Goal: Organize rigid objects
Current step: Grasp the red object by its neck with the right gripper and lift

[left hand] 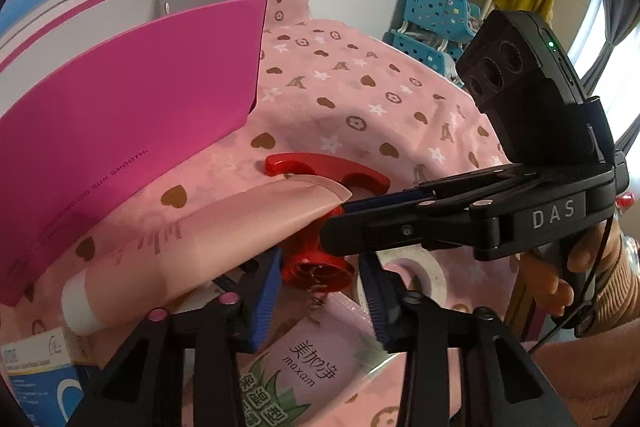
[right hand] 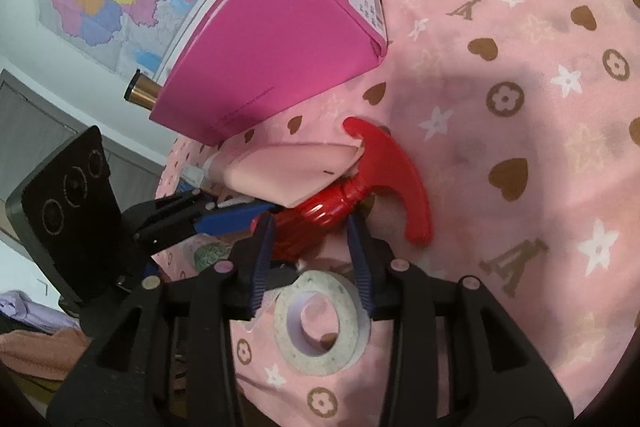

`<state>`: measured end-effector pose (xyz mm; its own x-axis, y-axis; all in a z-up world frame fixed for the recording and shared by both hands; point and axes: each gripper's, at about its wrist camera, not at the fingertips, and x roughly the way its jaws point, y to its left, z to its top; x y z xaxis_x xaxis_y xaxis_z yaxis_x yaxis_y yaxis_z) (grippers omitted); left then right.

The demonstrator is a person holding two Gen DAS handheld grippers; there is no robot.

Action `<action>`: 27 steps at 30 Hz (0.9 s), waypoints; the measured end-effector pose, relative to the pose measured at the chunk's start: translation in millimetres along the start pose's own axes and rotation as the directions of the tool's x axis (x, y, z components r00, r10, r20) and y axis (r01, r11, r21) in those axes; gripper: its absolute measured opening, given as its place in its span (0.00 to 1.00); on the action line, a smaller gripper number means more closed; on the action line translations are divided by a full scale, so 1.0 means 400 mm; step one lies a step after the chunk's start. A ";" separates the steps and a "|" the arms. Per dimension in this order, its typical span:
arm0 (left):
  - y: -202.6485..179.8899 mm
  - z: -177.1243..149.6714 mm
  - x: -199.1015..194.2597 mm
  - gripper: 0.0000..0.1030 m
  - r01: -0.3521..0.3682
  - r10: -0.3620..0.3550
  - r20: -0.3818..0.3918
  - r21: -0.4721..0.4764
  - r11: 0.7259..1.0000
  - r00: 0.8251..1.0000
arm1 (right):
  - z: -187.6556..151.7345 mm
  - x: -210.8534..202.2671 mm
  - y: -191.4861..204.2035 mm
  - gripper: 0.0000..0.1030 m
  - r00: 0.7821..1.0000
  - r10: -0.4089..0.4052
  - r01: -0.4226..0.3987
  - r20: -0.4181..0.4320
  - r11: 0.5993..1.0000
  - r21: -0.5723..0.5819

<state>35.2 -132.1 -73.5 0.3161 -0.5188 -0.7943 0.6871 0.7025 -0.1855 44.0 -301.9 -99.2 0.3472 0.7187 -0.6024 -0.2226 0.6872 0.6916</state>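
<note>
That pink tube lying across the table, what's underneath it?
Under the pink tube lies a red T-handled tool; the tube's flat end covers the middle of its handle. Anything else beneath the tube is hidden.

A surface draped in a pink cloth (right hand: 500, 99) printed with brown hearts, white stars and flower rings carries everything. On it, ahead of the left tongs (left hand: 320, 301) and to their left, stands an open magenta box (left hand: 132, 115); between the pads of the right tongs (right hand: 310, 259) lies a red T-handled tool (right hand: 384, 167) with a pink tube (left hand: 192, 243) lying across it, its white cap towards the left tongs' left side. A roll of white tape (right hand: 320, 323) lies flat just under the right tongs, a pink maxam pouch (left hand: 304, 371) sits beneath the left tongs, and a blue and white carton (left hand: 36, 383) rests at their near left
</note>
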 end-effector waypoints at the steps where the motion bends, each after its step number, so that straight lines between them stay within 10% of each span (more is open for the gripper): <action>1: 0.001 0.000 0.000 0.36 0.003 -0.003 0.004 -0.003 1.000 1.000 | 0.001 0.001 -0.001 0.39 1.000 0.003 -0.003 0.003 1.000 0.005; 13: -0.006 0.008 -0.030 0.35 0.066 -0.066 0.053 -0.008 0.998 0.996 | 0.011 0.007 -0.003 0.46 0.999 0.027 -0.029 0.031 0.997 0.071; 27: -0.014 0.016 -0.028 0.34 0.105 -0.104 0.051 -0.007 0.994 0.993 | 0.000 -0.038 -0.009 0.26 0.987 0.122 -0.127 0.109 0.991 0.048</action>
<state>31.8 -133.3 -59.9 0.2755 -0.6134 -0.7401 0.7118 0.6477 -0.2718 39.7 -315.4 -92.6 0.4144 0.7811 -0.4670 -0.2211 0.5841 0.7810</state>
